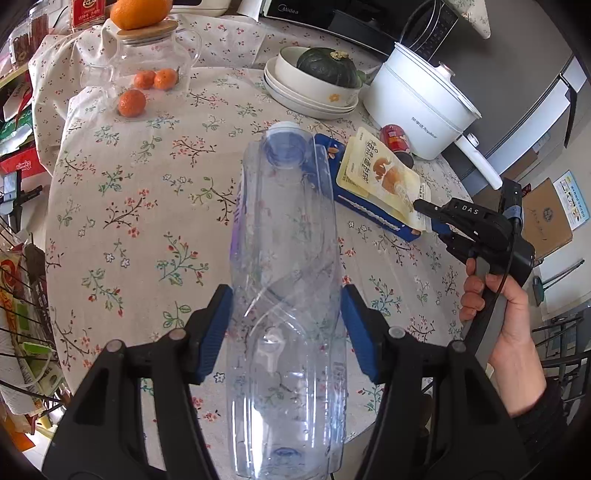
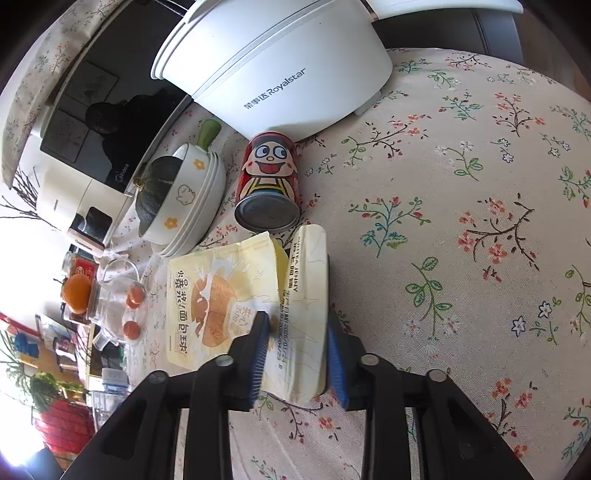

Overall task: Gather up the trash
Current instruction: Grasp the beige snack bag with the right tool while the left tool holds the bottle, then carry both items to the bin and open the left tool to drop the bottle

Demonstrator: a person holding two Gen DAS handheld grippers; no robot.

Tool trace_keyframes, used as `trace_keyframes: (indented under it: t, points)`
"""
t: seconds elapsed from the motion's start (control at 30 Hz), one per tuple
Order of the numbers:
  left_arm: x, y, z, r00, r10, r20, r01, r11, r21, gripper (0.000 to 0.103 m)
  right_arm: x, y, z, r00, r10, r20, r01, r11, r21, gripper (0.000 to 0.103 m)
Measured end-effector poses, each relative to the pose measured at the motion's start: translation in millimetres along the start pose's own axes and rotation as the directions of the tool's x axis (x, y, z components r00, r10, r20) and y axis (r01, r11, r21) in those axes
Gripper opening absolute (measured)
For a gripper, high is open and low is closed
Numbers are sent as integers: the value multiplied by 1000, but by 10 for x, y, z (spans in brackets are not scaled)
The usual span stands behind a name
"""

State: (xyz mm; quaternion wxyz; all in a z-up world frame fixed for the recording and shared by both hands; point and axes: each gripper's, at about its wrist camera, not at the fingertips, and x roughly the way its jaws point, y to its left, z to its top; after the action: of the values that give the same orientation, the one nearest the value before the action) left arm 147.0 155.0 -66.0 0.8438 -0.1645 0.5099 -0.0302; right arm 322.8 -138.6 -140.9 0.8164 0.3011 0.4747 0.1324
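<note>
My left gripper [image 1: 286,328] is shut on a clear empty plastic bottle [image 1: 288,258], held above the floral tablecloth [image 1: 147,221] with its cap end pointing away. My right gripper [image 2: 295,350] is shut on a yellow bread-snack wrapper [image 2: 229,299], pinching its near edge; in the left wrist view this gripper [image 1: 421,210] grips the wrapper [image 1: 380,177] over a blue package [image 1: 369,214]. A red cartoon can [image 2: 269,184] lies on its side just beyond the wrapper.
A white Royalstar electric pot [image 2: 273,62] stands behind the can. Stacked bowls with a green squash [image 1: 325,66] sit at the back. A glass jar and tangerines [image 1: 155,77] are at the far left. A black microwave [image 1: 351,14] lines the back edge.
</note>
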Motion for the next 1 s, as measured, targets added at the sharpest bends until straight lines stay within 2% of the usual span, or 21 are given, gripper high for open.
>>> trace_keyframes:
  t: [0.07,0.27,0.43,0.67,1.0]
  points:
    - [-16,20,-3,1000,0,5,0,1000,-8,61,-46,37,-6,1000,4,13,-4,1000,-20,9]
    - [-114,34,-9,999,-20,30,21,1000,-20,61,-255,221,-26,1000,16,23,-14,997,-82,5]
    - [-180,-7,-15,998,-44,42,44,999,-9,61,-597,368,-78,998,39,44,-33,990,-135,4]
    - [-251,-124,-69,996,-73,50,72,997,9,61,-1074,455,-213,998,33,57,-22,982,-189,4]
    - [-267,-367,-182,994,-98,40,94,993,76,62,-1555,236,-437,998,9,56,2,980,-199,4]
